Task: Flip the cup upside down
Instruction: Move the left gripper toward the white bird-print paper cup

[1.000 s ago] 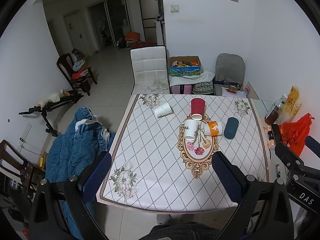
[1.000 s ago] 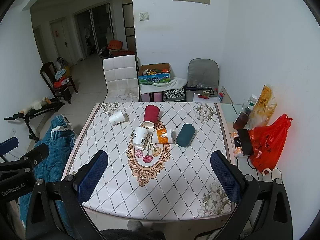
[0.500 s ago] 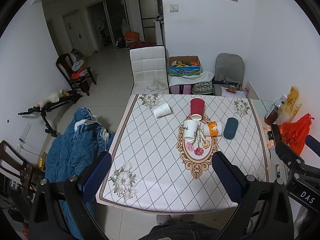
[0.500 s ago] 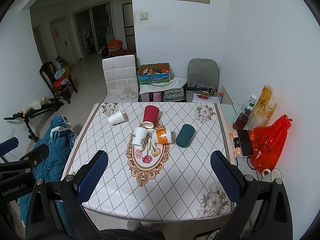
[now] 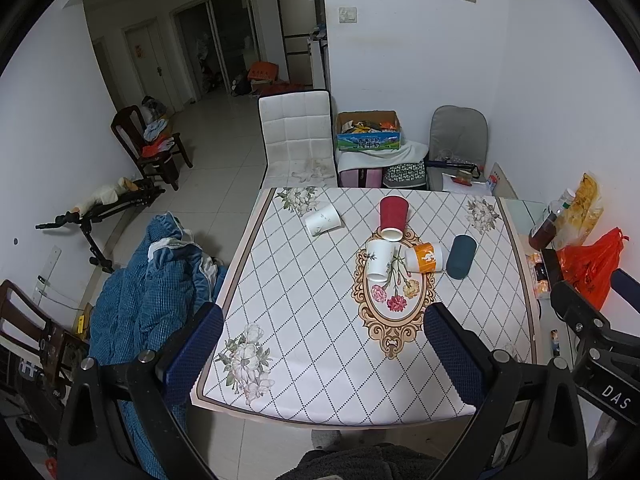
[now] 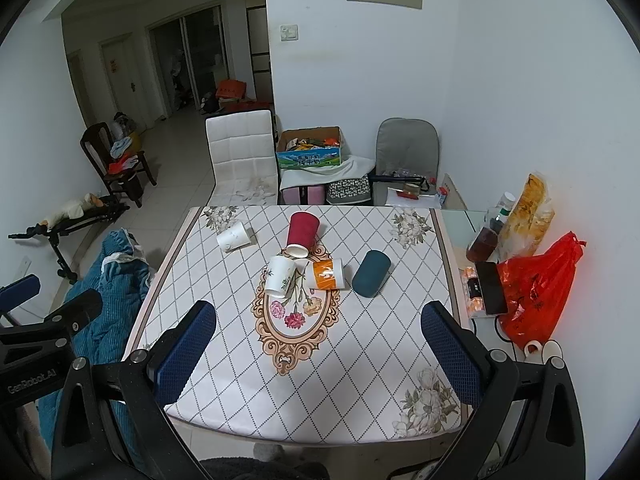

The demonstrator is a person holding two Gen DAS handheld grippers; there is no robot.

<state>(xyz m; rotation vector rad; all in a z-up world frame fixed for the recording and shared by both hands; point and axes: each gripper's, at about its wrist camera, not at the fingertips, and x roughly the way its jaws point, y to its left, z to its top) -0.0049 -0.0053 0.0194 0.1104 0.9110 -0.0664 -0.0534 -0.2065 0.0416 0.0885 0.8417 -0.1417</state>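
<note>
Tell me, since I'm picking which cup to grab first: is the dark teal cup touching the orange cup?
Apart. The right wrist view shows a strip of tablecloth between the dark teal cup and the orange cup.

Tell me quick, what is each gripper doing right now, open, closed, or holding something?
Left gripper: open, jaws wide apart, holding nothing, above the table's near edge.
Right gripper: open, jaws wide apart, holding nothing.

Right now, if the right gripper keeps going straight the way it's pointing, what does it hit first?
Probably the tablecloth: the right gripper is open, aimed at the oval flower print in front of the orange cup. Depth is unclear.
</note>
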